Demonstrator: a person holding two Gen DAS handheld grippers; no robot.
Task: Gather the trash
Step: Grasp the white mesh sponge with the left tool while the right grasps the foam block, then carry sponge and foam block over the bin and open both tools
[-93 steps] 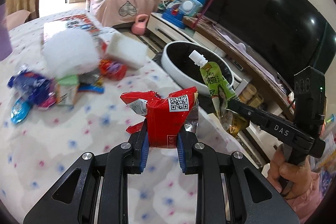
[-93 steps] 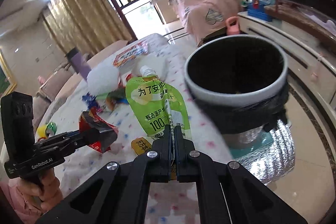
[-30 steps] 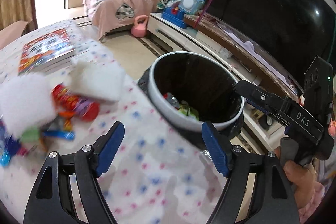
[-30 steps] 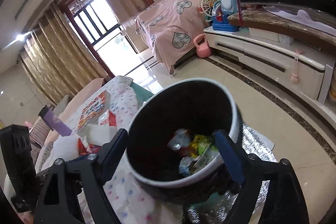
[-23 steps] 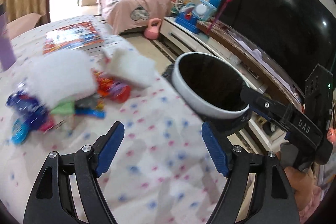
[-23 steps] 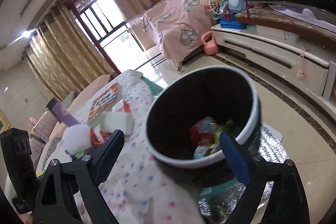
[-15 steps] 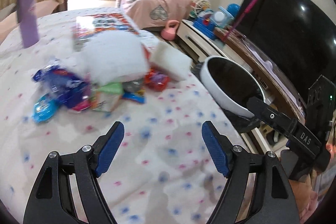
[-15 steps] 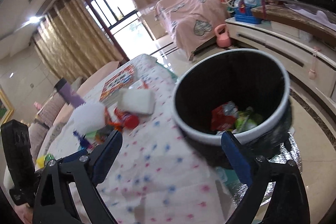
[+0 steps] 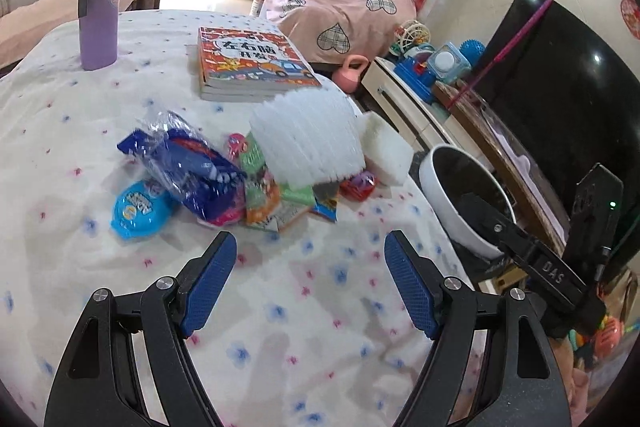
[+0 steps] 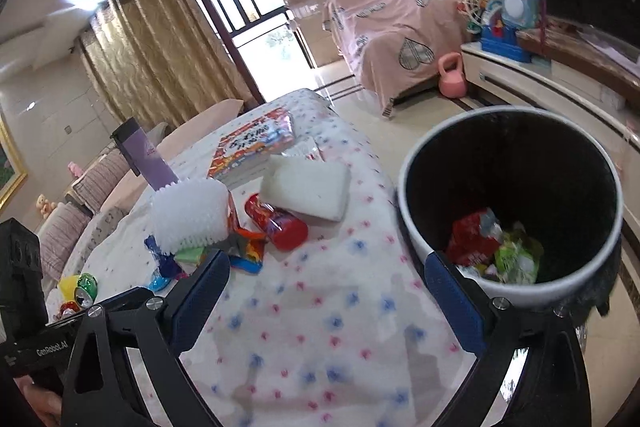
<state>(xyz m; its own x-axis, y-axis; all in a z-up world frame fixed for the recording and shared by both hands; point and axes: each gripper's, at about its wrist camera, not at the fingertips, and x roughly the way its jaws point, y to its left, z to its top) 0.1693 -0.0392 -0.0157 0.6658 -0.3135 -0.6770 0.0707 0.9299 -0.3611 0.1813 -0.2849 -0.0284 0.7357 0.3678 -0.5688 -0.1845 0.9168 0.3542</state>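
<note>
One bin (image 10: 412,195); two foam pieces (image 10: 306,189); both grippers' fingers (image 9: 208,277) released, empty.

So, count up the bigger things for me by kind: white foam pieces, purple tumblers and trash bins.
White foam pieces: 2
Purple tumblers: 1
Trash bins: 1
Total: 4
</note>
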